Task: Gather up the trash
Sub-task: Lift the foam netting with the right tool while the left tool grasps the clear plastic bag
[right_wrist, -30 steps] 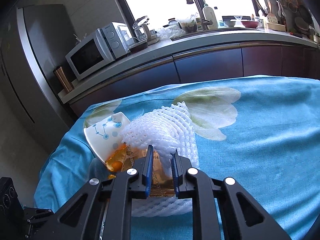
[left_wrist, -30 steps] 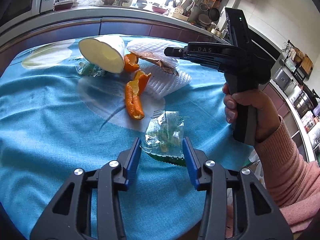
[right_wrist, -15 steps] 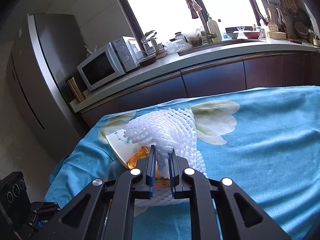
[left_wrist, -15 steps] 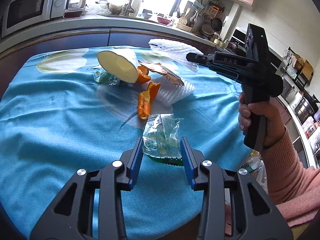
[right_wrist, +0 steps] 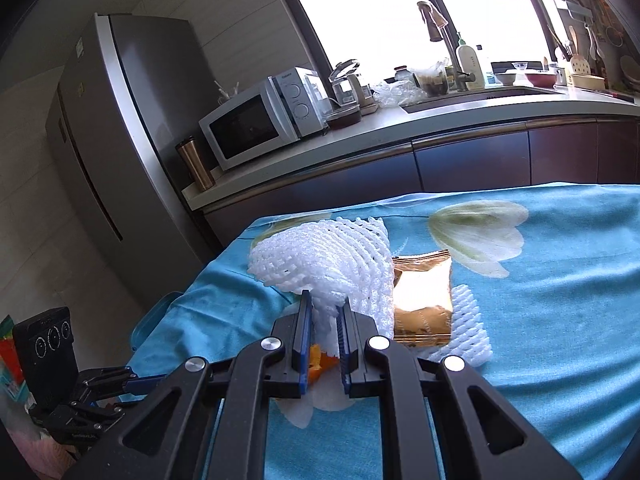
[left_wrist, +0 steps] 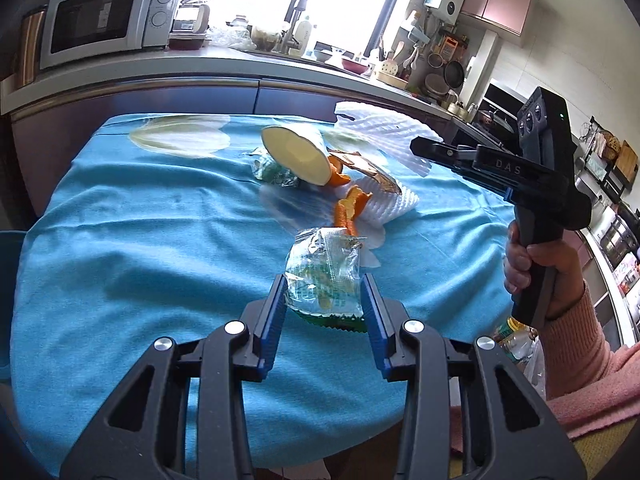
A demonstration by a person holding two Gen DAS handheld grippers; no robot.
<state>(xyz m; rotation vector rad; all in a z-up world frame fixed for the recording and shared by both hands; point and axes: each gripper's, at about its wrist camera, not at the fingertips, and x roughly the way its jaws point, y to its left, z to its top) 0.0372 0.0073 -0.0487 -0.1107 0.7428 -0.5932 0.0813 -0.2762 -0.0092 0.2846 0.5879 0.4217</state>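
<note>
My left gripper (left_wrist: 323, 282) is shut on a crinkled clear-and-green plastic wrapper (left_wrist: 324, 264), held just over the blue tablecloth (left_wrist: 120, 260). Further back lie an orange peel (left_wrist: 350, 208), a tipped paper cup (left_wrist: 296, 154), a gold wrapper (left_wrist: 368, 168) on a second foam net (left_wrist: 390, 204), and another green wrapper (left_wrist: 272, 170). My right gripper (right_wrist: 323, 304) is shut on a white foam fruit net (right_wrist: 320, 260), lifted above the pile. A hand in a pink sleeve (left_wrist: 536, 264) holds that gripper at the right.
A kitchen counter with a microwave (left_wrist: 100, 16) and a sink runs behind the table. A grey fridge (right_wrist: 120, 140) stands at the left. A blue container rim (right_wrist: 154, 316) shows beside the table's left edge. Bottles and a bag (left_wrist: 516, 340) sit below its right edge.
Both grippers have drawn back and risen. The foam net came up off the pile with the right gripper, uncovering the gold wrapper. The plastic wrapper travelled with the left gripper.
</note>
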